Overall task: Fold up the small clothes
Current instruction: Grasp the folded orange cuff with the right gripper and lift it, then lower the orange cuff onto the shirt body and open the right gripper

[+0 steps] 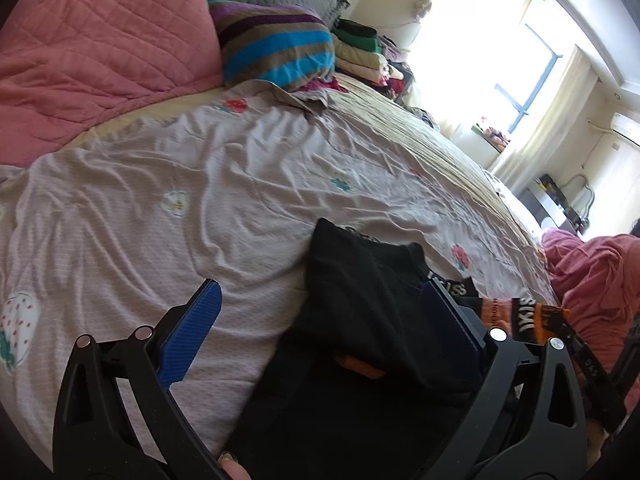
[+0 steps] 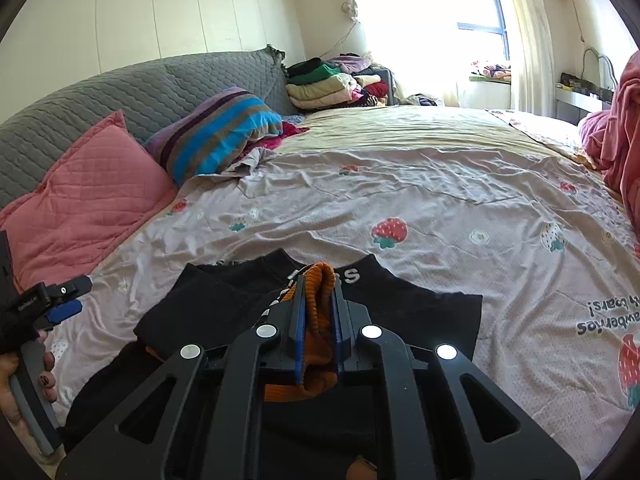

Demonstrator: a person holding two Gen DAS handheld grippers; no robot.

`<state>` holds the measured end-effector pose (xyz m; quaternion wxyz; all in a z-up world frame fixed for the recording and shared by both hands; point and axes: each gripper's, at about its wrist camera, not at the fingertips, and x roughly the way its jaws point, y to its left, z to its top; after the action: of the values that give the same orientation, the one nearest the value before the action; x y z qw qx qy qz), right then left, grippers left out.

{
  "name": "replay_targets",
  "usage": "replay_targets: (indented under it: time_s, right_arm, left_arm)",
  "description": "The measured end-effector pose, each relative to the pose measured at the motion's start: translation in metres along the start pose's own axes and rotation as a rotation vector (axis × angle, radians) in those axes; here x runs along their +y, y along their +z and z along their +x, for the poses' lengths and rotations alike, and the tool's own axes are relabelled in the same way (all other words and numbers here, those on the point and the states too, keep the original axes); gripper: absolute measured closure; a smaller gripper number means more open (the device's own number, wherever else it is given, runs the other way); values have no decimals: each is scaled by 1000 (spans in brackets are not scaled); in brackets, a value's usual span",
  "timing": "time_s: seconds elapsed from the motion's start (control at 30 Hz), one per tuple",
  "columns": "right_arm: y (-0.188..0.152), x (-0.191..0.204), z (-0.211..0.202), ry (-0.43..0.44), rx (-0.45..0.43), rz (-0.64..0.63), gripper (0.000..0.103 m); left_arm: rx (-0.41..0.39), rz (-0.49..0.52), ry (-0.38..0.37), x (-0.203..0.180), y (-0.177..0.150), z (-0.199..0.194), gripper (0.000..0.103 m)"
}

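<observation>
A small black garment (image 1: pixel 360 320) with an orange waistband (image 1: pixel 536 320) lies on the strawberry-print bed sheet (image 1: pixel 200 200). My left gripper (image 1: pixel 324 320) is open, its jaws wide apart over the garment's left part, holding nothing. In the right wrist view the black garment (image 2: pixel 224 304) lies spread in front. My right gripper (image 2: pixel 318 312) is shut on the orange ribbed waistband (image 2: pixel 320 300), which bunches between the blue pads. The left gripper (image 2: pixel 60 308) shows at the left edge there.
A pink quilted pillow (image 2: pixel 88 196) and a striped pillow (image 2: pixel 220 132) lie at the bed's head against a grey headboard cover (image 2: pixel 120 88). A pile of folded clothes (image 2: pixel 336 84) sits at the far corner. A pink blanket (image 2: pixel 616 136) lies at the right edge.
</observation>
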<state>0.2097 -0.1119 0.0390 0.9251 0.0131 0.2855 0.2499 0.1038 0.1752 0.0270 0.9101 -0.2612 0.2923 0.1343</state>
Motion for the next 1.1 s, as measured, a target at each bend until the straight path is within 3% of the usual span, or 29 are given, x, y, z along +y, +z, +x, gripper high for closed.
replay_targets:
  time_s: [0.2,0.3,0.37,0.47,0.77,0.87,1.0,1.1]
  right_arm:
    - [-7,-2,3,-18,18,3,93]
    - [-11,-7,5,-31,33,17,93]
    - [-13,-10,8,-39,44,27,93]
    - [-17,-15,11,-45,64,40,93]
    - [-33,-20,22,-120,125,47,92]
    - [-38,-21,26,-161,152,38,88]
    - [-40,-17,23,-205,135,10,78]
    - [-38,-11,22,-211,123,-18,76]
  left_arm:
    - [34,54,-14,-23,-3,13,10]
    - [60,70,-15,-33,-5,25,18]
    - [81,75,-27,-37,-7,34,29]
    - [107,91,-41,-44,-9,43,34]
    - [184,119,-69,-55,-12,70,35]
    - [206,134,-73,-56,-17,76,35]
    - [234,165,-60,-57,-25,85,35]
    - [255,186,-40,-57,-31,91,35]
